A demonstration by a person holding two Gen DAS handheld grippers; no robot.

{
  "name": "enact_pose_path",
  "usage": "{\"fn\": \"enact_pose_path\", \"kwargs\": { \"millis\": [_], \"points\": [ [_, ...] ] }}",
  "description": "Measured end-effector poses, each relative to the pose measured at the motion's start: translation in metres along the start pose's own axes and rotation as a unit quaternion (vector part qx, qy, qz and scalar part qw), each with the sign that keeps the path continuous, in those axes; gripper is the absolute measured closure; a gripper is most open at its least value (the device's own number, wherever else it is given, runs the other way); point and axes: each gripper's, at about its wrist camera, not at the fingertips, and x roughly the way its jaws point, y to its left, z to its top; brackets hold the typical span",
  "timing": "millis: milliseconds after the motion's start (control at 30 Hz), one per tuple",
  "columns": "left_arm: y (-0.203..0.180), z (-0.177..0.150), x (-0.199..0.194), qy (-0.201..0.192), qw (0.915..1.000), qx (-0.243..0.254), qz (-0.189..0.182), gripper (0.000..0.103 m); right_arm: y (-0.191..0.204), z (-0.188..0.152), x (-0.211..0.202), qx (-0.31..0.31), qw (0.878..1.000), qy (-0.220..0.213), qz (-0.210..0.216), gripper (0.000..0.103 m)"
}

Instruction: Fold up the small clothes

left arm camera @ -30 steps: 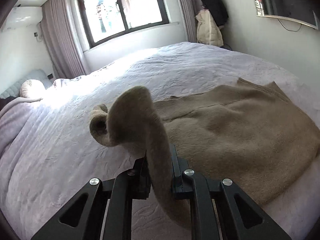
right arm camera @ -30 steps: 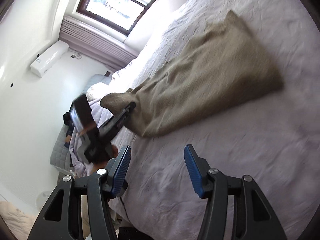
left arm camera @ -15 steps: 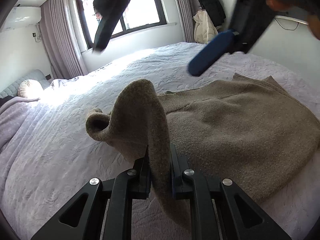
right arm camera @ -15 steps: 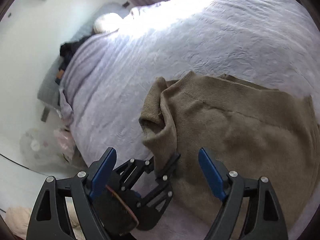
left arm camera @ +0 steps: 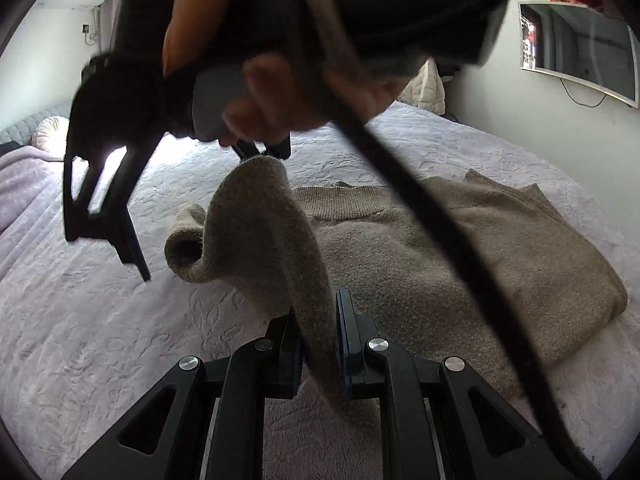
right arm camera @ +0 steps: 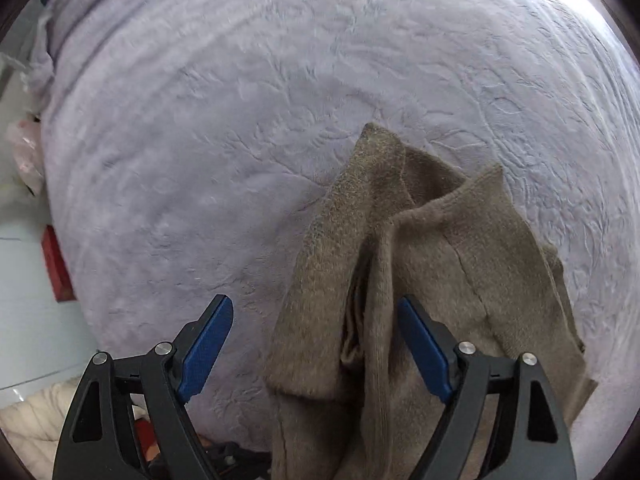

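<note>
Brown sweater (left arm camera: 460,264) lies on the lavender bed (left arm camera: 80,320), body flat, one sleeve (left arm camera: 264,232) lifted off it. Left gripper (left arm camera: 318,344): jaws clenched on that sleeve, which arches up and curls over toward the bed's pillow end. Right gripper (right arm camera: 316,352): jaws spread wide, poised above the bunched sleeve fabric, blue pads (right arm camera: 206,344) on either side, not touching. Hand (left arm camera: 280,92) holding the right gripper looms above the sweater.

You have one brown sweater (left arm camera: 420,264) on one lilac bedspread (left arm camera: 100,320), two grippers, left (left arm camera: 318,344) and right (right arm camera: 316,350), one round cushion (left arm camera: 50,136), and one wall-mounted screen (left arm camera: 578,50).
</note>
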Motion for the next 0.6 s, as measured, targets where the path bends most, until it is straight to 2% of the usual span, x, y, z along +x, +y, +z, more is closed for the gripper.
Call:
{"fn": "enact_pose_path", "kwargs": {
  "millis": [33, 67, 100, 133, 200, 233, 333, 500, 600],
  "points": [
    [0.001, 0.000, 0.000, 0.000, 1.0000, -0.002, -0.002, 0.088, 0.000, 0.001, 0.006, 0.002, 1.000, 0.009, -0.013, 0.016],
    [0.003, 0.000, 0.000, 0.001, 1.0000, -0.005, -0.004, 0.088, 0.000, 0.002, 0.010, 0.004, 1.000, 0.014, -0.024, 0.021],
    [0.004, 0.000, 0.000, 0.002, 1.0000, -0.007, -0.005, 0.088, -0.001, 0.000, 0.012, 0.007, 0.999, 0.013, -0.032, 0.034],
    [0.005, 0.001, 0.000, 0.004, 0.9999, -0.009, -0.008, 0.088, -0.004, -0.004, 0.010, 0.013, 0.999, 0.007, -0.031, 0.079],
    [0.005, 0.003, -0.004, 0.001, 0.9999, -0.007, -0.014, 0.088, -0.014, -0.016, -0.005, 0.031, 0.999, -0.026, -0.018, 0.080],
    [0.005, 0.004, -0.008, -0.002, 0.9999, -0.004, -0.014, 0.088, -0.019, -0.024, -0.017, 0.038, 0.998, -0.051, -0.007, 0.084],
    [-0.007, 0.012, -0.024, -0.018, 0.9996, 0.011, -0.019, 0.088, -0.036, -0.054, -0.049, 0.060, 0.991, -0.118, 0.015, 0.084],
    [-0.045, 0.034, -0.046, -0.042, 0.9970, 0.044, -0.047, 0.088, -0.079, -0.126, -0.101, 0.124, 0.965, -0.228, 0.039, 0.085],
    [-0.076, 0.041, -0.050, -0.045, 0.9944, 0.071, -0.063, 0.088, -0.111, -0.171, -0.124, 0.164, 0.944, -0.281, 0.056, 0.085]
  ]
}}
